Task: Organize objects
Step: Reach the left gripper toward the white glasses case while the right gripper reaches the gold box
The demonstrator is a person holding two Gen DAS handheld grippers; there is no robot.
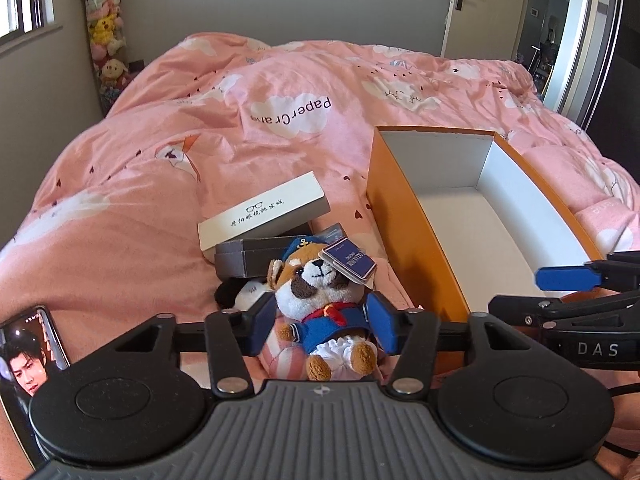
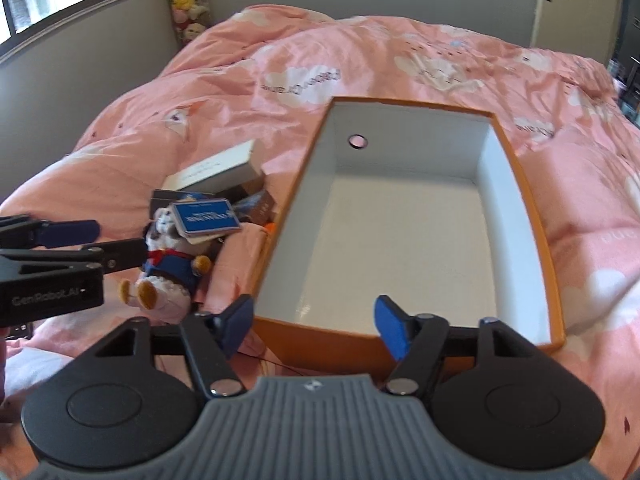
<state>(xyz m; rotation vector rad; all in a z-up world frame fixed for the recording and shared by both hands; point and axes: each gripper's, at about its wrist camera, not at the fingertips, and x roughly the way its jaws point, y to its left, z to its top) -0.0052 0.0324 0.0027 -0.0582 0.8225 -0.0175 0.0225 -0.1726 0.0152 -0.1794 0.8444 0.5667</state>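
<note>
I'm gripping the plush dog (image 1: 320,304) in sailor blues, navy tag on its head, with my left gripper (image 1: 322,326) beside the orange box (image 2: 520,184); my right gripper (image 2: 316,326) is gaping, holding nothing.

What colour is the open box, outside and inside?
The box is orange outside and white inside, seen best in the right wrist view.

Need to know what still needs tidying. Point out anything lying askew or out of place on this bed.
The white glasses box lies tilted across a grey box in a loose heap beside the orange box, which holds nothing. The plush toy sits between the left gripper fingers, its blue tag flopped over its face.
</note>
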